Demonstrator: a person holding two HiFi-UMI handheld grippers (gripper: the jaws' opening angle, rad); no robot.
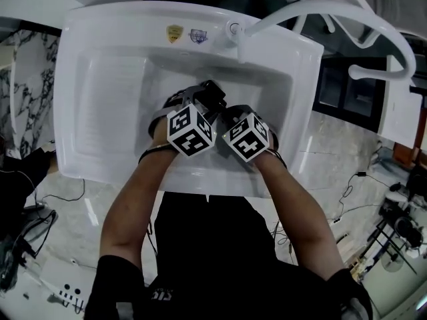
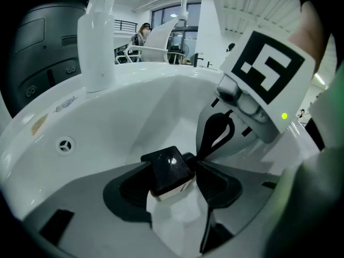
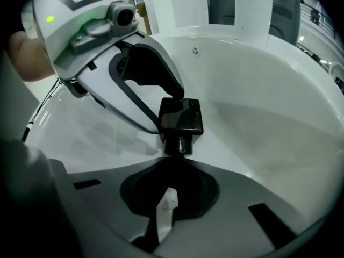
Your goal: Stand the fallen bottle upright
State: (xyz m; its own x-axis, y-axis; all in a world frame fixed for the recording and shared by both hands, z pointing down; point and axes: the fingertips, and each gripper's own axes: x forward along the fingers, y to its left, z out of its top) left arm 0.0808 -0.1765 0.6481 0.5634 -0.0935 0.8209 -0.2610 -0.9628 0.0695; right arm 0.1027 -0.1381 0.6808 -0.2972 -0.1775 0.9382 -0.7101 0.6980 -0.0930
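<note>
A white bottle (image 2: pixel 174 219) with a black square pump head (image 2: pixel 169 171) is down inside the white sink basin (image 1: pixel 107 99). My left gripper (image 2: pixel 172 181) is shut on the bottle's white body just below the pump head. My right gripper (image 3: pixel 173 164) is shut on the short black spout (image 3: pixel 181 143) that sticks out of the pump head (image 3: pixel 181 117). In the head view both grippers meet low in the basin, the left (image 1: pixel 193 104) beside the right (image 1: pixel 225 112), and hide the bottle. How far the bottle leans I cannot tell.
A white faucet (image 1: pixel 300 9) rises at the basin's back rim, with the overflow hole (image 2: pixel 65 144) in the basin wall below it. The basin's sloped walls close in on all sides. Marble floor with cables (image 1: pixel 347 192) lies around the sink.
</note>
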